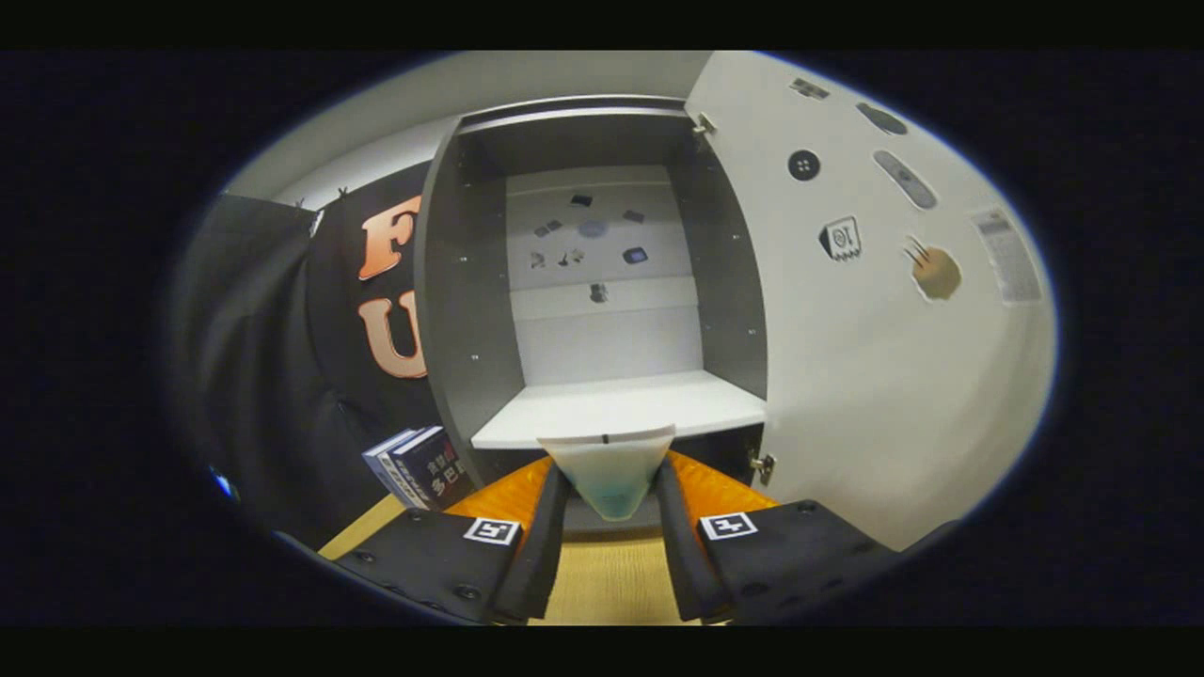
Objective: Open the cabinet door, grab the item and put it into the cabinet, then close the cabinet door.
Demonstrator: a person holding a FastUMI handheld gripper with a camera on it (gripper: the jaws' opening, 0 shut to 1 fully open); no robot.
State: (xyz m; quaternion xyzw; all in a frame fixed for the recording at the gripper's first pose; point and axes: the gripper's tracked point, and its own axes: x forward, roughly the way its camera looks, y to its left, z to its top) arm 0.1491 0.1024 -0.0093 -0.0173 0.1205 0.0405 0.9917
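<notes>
Fingers (609,489) of my gripper pinch a pale, see-through cup (609,470) from both sides, and I see it held upright, its wide rim just at the front edge of the cabinet (451,282) shelf (621,409). I am pointed level and straight into the open cabinet, roughly centred on its opening.

White and bare, the shelf runs back to a pale rear wall that carries a few small dark stickers (583,235). Dark side walls stand on either side of the cup with room to spare, and the space above the shelf is tall up to the top panel.

On my right the door (847,376) is swung wide on its hinges, its white inner face dotted with more stickers, well away from the fingers. Left of the cabinet, a couple of books (419,467) lean on the table (611,583), close to the cabinet's outer wall and apart from my left finger. Below the fingers I see the table's light wood surface.
</notes>
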